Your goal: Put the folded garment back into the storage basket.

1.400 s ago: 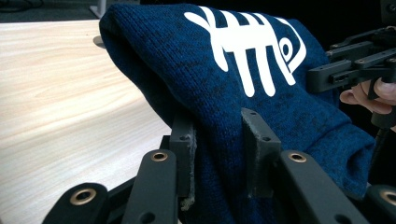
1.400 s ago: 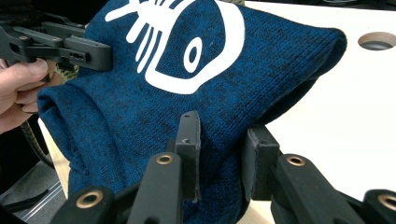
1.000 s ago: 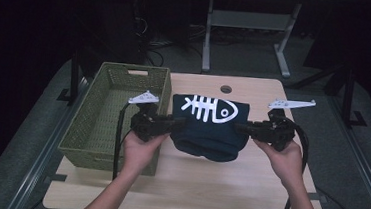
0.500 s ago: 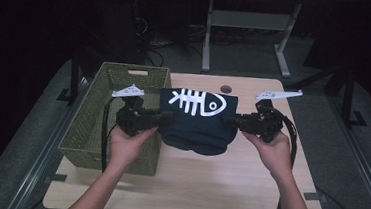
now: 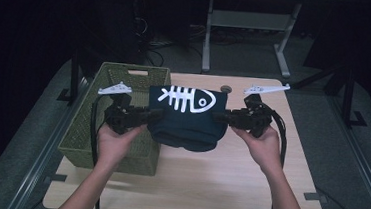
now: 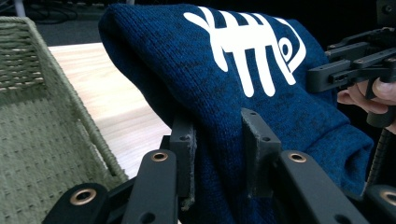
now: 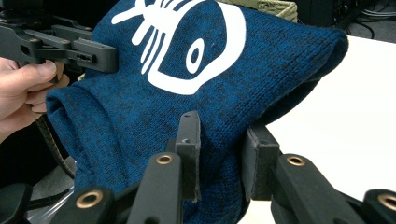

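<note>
Currently the carry step: left gripper (image 5: 155,116) and right gripper (image 5: 221,118), fingers pinching the folded dark-blue knit sweater (image 5: 187,117) at centre frame, above the desk (image 5: 247,189). Next: lower it into the green woven basket (image 5: 83,131) at left.

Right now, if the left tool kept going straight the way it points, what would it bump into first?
The left tool already pinches the folded blue sweater, so more sweater comes first. Beyond it, roughly in the same line, is the right tool gripping the other side, though depth is hard to judge.
</note>
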Motion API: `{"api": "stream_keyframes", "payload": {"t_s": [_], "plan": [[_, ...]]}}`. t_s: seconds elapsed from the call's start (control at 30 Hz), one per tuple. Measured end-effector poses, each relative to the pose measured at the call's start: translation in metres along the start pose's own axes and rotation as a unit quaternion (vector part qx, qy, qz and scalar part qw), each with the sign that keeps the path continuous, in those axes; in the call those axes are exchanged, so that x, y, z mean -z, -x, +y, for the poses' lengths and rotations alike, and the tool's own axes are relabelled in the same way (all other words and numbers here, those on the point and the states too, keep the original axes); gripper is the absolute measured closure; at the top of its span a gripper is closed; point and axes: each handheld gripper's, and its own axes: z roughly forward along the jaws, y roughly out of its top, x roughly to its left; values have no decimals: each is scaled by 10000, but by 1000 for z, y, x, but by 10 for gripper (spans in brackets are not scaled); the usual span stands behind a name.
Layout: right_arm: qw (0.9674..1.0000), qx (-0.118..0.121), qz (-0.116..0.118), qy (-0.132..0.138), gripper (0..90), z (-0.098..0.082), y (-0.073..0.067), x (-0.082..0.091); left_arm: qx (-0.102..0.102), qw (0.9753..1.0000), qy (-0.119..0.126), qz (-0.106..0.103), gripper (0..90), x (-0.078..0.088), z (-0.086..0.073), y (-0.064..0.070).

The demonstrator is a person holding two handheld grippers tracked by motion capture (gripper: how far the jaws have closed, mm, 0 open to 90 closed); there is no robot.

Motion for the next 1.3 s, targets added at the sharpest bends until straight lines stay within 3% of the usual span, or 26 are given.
{"api": "stream_keyframes", "payload": {"t_s": [1.3], "plan": [[9990,119,420,-98,713,33,-26,-55,178,9986,157,465,693,51,0,-37]]}}
